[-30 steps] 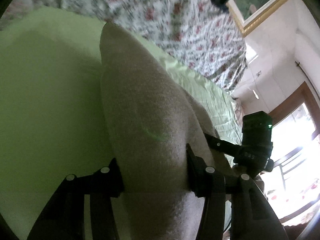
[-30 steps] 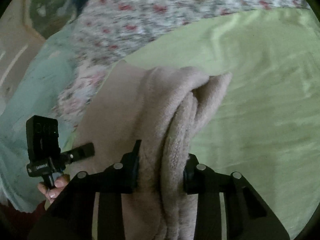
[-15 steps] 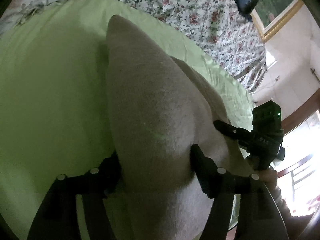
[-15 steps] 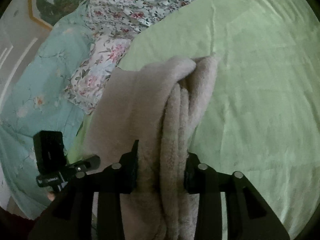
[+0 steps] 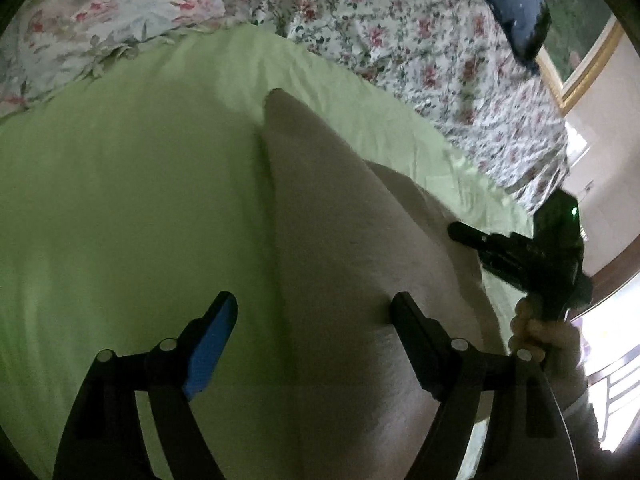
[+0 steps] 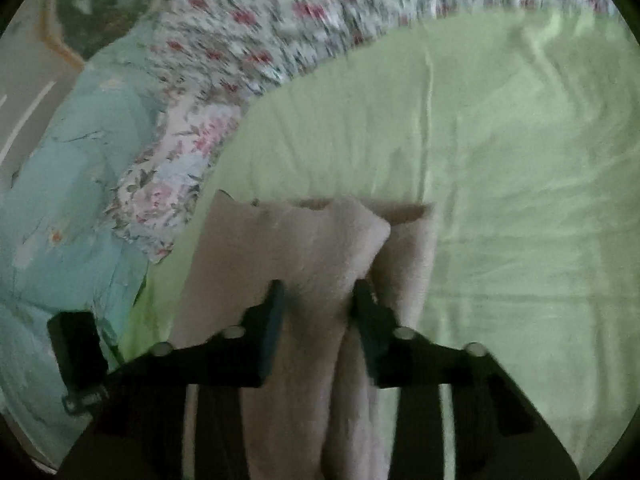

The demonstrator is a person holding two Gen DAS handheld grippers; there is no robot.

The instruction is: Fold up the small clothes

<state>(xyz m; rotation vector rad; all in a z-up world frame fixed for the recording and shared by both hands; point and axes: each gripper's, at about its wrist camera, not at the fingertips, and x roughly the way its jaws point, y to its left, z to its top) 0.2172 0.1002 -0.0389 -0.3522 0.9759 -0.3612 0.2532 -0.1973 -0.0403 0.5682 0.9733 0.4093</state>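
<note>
A beige fleece garment (image 5: pixel 360 264) lies folded on the light green sheet (image 5: pixel 120 208). My left gripper (image 5: pixel 316 312) is open, its jaws spread apart; the left blue pad (image 5: pixel 212 340) is clear of the cloth and the right finger rests against the fabric. The other gripper (image 5: pixel 532 248) shows at the right of this view, held in a hand. In the right wrist view the garment (image 6: pixel 320 248) lies in thick folded layers. My right gripper (image 6: pixel 318 300) is shut on a bunched fold of it.
A floral quilt (image 5: pixel 420 40) and a floral pillow (image 5: pixel 100 20) lie at the far side of the bed. A teal blanket (image 6: pixel 64 208) lies at the left in the right wrist view. A gold-framed picture (image 5: pixel 580 60) hangs on the wall.
My left gripper has opened and let go of the garment, which now lies lower on the sheet. My right gripper keeps its hold and has come down with the cloth.
</note>
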